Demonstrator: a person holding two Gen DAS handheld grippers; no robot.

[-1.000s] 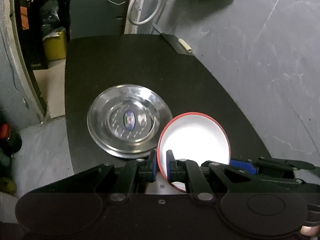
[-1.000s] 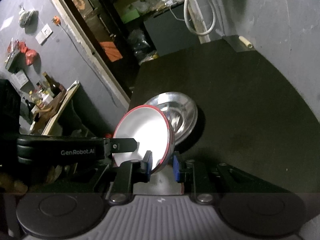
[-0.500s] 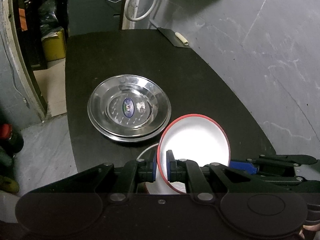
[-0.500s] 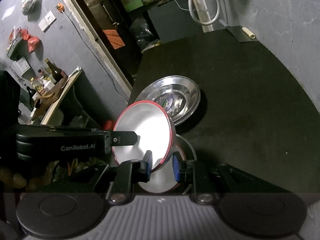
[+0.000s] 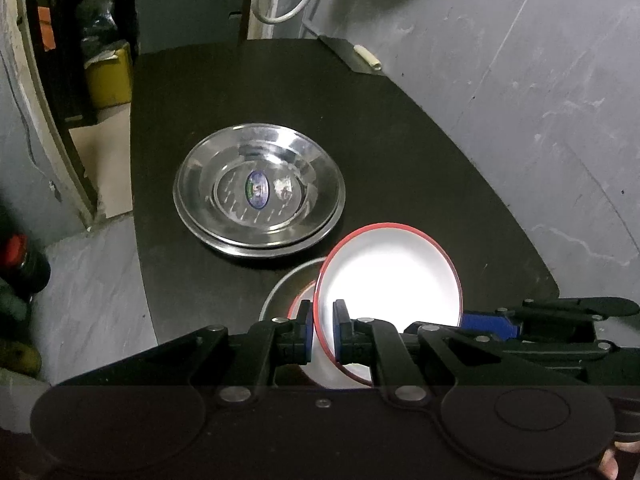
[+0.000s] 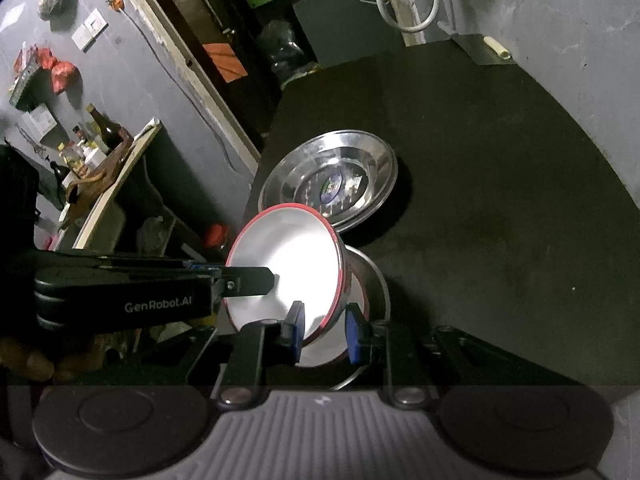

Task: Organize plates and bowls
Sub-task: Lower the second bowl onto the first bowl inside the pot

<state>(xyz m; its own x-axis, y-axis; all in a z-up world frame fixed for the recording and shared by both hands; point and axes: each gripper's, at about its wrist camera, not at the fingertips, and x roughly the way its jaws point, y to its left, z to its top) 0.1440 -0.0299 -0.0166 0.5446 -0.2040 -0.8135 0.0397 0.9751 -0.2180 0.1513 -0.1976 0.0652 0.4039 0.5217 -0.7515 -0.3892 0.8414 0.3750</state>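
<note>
A white bowl with a red rim (image 5: pixel 390 276) hangs tilted over the near end of the black table (image 5: pixel 400 140). My left gripper (image 5: pixel 322 336) is shut on its near rim. From the other side my right gripper (image 6: pixel 326 334) is shut on the rim of the same bowl (image 6: pixel 288 264). Just under it stands a steel bowl (image 6: pixel 378 280) with another red-rimmed bowl (image 5: pixel 298 304) inside. Beyond them lies a stack of steel plates (image 5: pixel 260 192) with an oval sticker in the top one.
A grey wall runs along the table's right side. A dark slab with a small cream roll (image 5: pixel 368 58) sits at the far corner. Left of the table are a yellow box (image 5: pixel 110 76), bottles on the floor (image 5: pixel 20 256) and a shelf of bottles (image 6: pixel 92 136).
The held bowl has drawn back from the steel plates toward the near end. The steel bowl with a red-rimmed bowl inside has come into view beneath it. Both grips are unchanged.
</note>
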